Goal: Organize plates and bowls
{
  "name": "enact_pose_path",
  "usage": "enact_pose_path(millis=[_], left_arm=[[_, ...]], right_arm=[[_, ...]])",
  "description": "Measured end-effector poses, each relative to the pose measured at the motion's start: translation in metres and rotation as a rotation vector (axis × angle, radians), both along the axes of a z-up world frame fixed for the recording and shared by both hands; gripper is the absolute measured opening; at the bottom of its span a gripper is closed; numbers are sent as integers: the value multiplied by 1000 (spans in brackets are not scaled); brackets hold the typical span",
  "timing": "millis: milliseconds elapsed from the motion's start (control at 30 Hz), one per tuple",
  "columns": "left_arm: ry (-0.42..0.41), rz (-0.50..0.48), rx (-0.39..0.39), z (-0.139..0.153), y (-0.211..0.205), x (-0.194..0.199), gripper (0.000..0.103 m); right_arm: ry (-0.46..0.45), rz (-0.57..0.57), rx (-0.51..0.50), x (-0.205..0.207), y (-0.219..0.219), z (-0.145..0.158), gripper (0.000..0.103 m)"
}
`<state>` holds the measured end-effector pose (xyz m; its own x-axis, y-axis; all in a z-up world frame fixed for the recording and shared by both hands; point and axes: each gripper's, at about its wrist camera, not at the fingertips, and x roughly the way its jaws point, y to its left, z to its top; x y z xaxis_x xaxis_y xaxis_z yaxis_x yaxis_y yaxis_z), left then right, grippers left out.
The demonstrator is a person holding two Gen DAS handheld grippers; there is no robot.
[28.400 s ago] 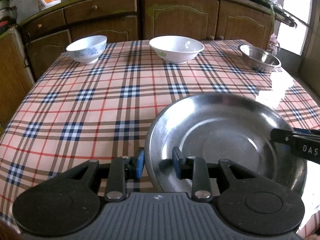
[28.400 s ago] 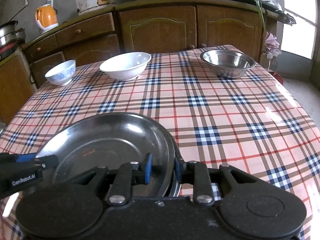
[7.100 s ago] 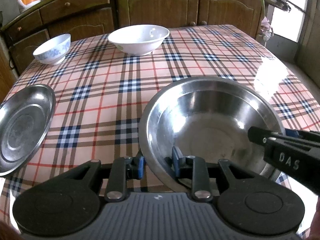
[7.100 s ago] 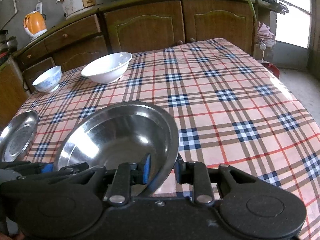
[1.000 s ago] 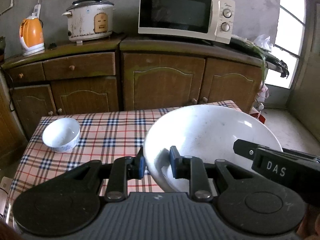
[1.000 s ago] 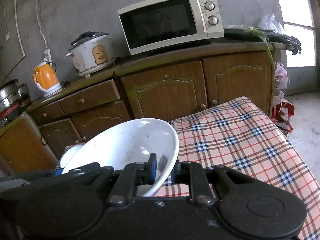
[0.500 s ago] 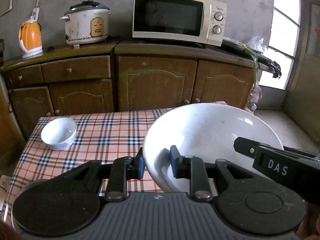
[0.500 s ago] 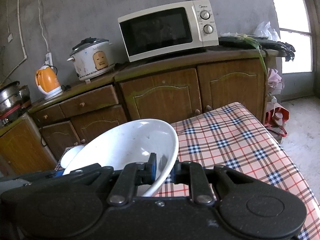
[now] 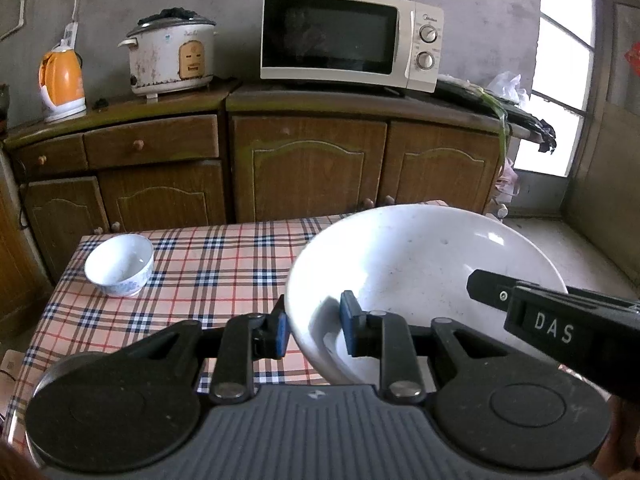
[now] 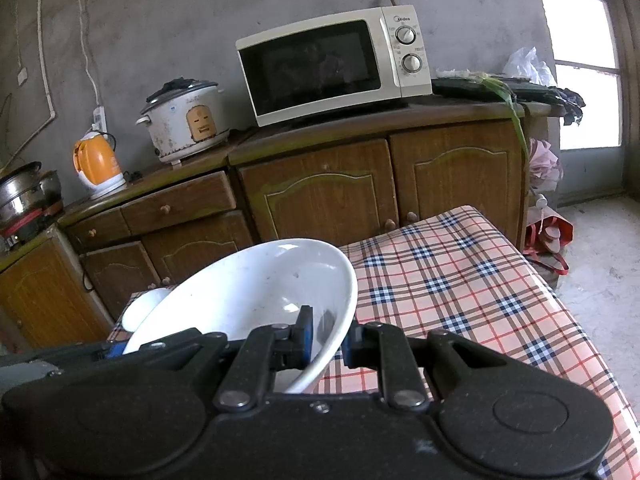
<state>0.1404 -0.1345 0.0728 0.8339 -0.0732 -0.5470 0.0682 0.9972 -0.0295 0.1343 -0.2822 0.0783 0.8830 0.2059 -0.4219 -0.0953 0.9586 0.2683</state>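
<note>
**White bowl carried above the table, gripped on both sides**

Left wrist view: the left gripper point(image 9: 314, 326) pinches the near-left rim of the large white bowl point(image 9: 420, 264), one blue finger point(image 9: 280, 330) outside the wall and one inside. The bowl fills the lower right of the frame, seemingly lifted clear of the checked table point(image 9: 208, 264). The right gripper point(image 9: 560, 320) reaches in from the right edge. A small blue-patterned bowl point(image 9: 120, 264) sits at centre left. The step in hand appears to be carrying the big bowl to its stacking place; the next move calls for level lowering and an even release.

Right wrist view: the right gripper point(image 10: 326, 338) clamps the bowl's point(image 10: 248, 288) right rim at lower centre. The bowl is glossy white, wide, shallow, faintly speckled and empty. The small bowl point(image 10: 140, 312) peeks out behind its left edge.
</note>
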Motion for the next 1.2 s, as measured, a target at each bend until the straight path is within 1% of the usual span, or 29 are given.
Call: enact_pose_path(millis=[133,1200], left_arm=[[-4,0,11,0,-2,-4,25],[5,-3,7,-8,-2,-22,26]], right_arm=[[0,0,0,-6,-1,-1,20],[20,10,-14,-27,-2,-11,20]])
